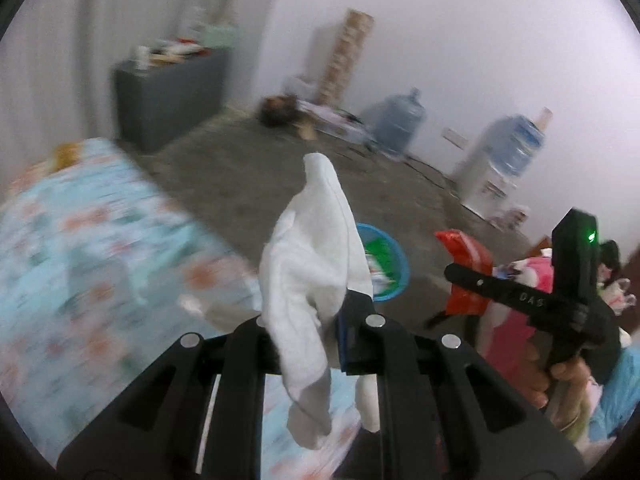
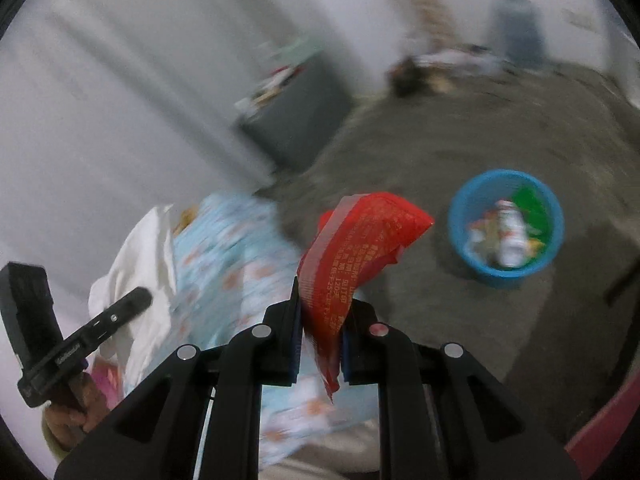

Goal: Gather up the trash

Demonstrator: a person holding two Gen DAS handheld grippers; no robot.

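Left gripper (image 1: 316,320) clamped on a crumpled white tissue (image 1: 316,248), which stands up between the jaws and droops below them; right gripper (image 2: 320,320) pinched shut on a red snack wrapper (image 2: 360,240) with printed text — its upper end folded over to the right. Beyond both, on the grey floor (image 2: 440,140), a blue basin (image 2: 460,216) already holding green and white wrappers, well apart from the grippers. To the left, a light-blue patterned bedspread (image 1: 100,240) — blurred.

Two hand-held grippers (image 1: 316,320) (image 2: 320,328), one white tissue (image 1: 312,248), one red wrapper (image 2: 360,236), one blue basin (image 2: 506,224), two water jugs (image 1: 398,120) (image 1: 516,140), one grey cabinet (image 1: 168,96).
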